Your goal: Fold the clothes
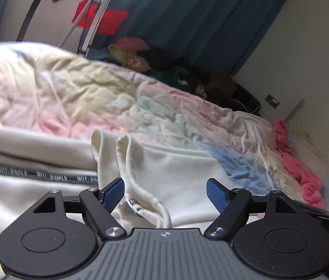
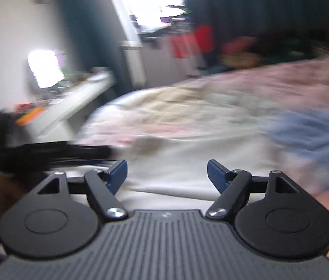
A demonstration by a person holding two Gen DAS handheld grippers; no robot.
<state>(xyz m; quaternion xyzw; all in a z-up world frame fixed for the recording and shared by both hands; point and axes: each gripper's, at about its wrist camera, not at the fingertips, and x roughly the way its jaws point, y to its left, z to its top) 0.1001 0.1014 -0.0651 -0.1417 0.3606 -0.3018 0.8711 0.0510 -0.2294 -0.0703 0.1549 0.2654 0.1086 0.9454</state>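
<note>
Left tool (image 1: 165,192) is low over the white garment (image 1: 178,170), jaws spread wide, nothing between the blue pads (image 1: 114,194); a rumpled fold and a drawstring-like cord (image 1: 157,206) of the garment run up between the fingers without being pinched. The white garment lies on the bed, on top of the pastel quilt (image 1: 89,93), at the quilt's near edge; a grey printed band (image 1: 36,173) runs across the garment on the left side of the left wrist view. A standing cuff or fold (image 1: 108,149) of the garment pokes up just beyond the left pad. Pink cloth (image 1: 300,170) sits at the quilt's right edge, against a pale quilted headboard or pillow (image 1: 323,140), can't tell which. Heap of mixed clothes (image 1: 164,63) at the quilt's far side, dark teal curtain (image 1: 199,18) behind that heap, red item (image 1: 101,21) hanging on a rack beyond the quilt's far left. Right tool (image 2: 166,175) also wide open, empty, over the white garment (image 2: 187,158) at the quilt's near edge; right wrist view is badly motion-blurred so detail is poor. In it the pastel quilt (image 2: 199,107) spreads beyond the garment, blue patch (image 2: 316,135) on its right. A dark blurred shape (image 2: 54,151) to the left of the right tool is probably the other tool, can't confirm. White table (image 2: 80,98) with clutter stands off the quilt's left side, bright window (image 2: 145,0) above it.
</note>
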